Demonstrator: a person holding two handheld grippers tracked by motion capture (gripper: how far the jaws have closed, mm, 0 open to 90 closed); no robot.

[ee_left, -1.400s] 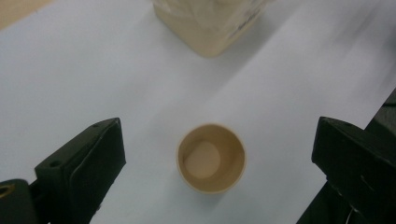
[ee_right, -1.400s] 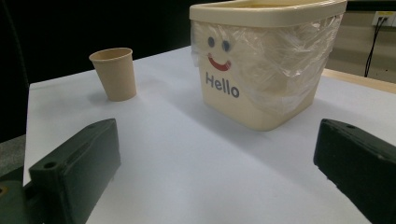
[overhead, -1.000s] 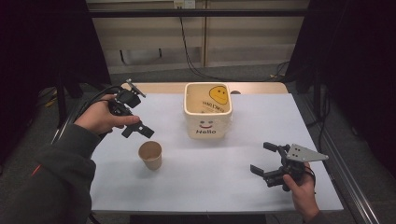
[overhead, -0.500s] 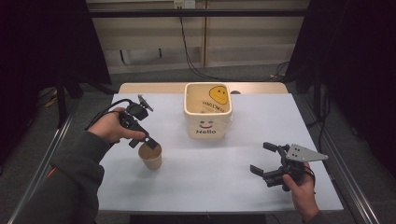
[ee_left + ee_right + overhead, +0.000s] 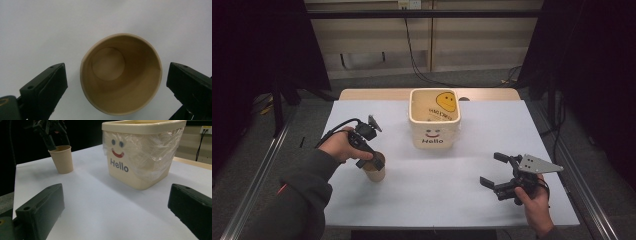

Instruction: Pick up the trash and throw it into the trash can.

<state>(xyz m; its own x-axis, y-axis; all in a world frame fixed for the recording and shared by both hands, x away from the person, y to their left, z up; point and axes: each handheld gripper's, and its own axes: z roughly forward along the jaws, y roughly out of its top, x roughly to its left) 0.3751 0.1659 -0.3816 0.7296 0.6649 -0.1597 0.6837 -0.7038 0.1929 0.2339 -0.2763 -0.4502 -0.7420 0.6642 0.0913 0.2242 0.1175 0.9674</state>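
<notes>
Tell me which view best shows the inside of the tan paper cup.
The left gripper view: it looks straight down into the tan paper cup, empty to its bottom. The high view shows the cup partly behind the left hand-held gripper. The right gripper view shows its outer side.

cup: tan | bin: cream, smiley face | table: white

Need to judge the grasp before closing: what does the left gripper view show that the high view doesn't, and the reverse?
Left gripper view: straight down into the paper cup, empty, with daylight between its rim and each black jaw; the jaws have just been closing a little. High view: the "Hello" bin, the right hand-held gripper open and apart, the white table. Both: the cup under the left hand-held gripper.
</notes>
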